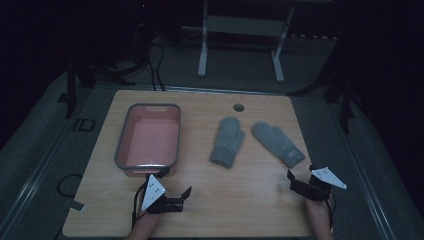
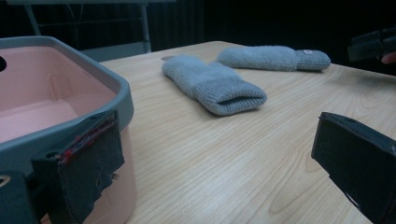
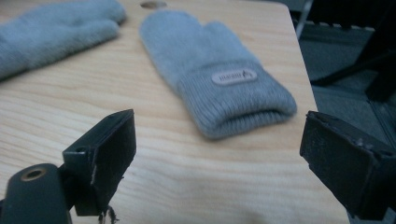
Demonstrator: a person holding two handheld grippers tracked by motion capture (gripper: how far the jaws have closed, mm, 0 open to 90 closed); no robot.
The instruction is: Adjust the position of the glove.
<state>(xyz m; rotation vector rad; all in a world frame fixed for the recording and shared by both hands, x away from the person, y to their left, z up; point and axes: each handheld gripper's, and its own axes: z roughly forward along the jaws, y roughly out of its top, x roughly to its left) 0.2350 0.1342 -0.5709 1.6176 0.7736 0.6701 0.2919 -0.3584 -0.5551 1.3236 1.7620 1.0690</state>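
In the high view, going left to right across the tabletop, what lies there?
Pink tub with grey rim → left gripper → mitten without a label → mitten with a label on its cuff → right gripper.

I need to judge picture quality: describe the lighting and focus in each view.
High view: dim, dark surroundings, table and tub murky. Left gripper view: brighter, near mitten sharp, own jaws soft. Right gripper view: labelled mitten slightly blurred, its far end softest.
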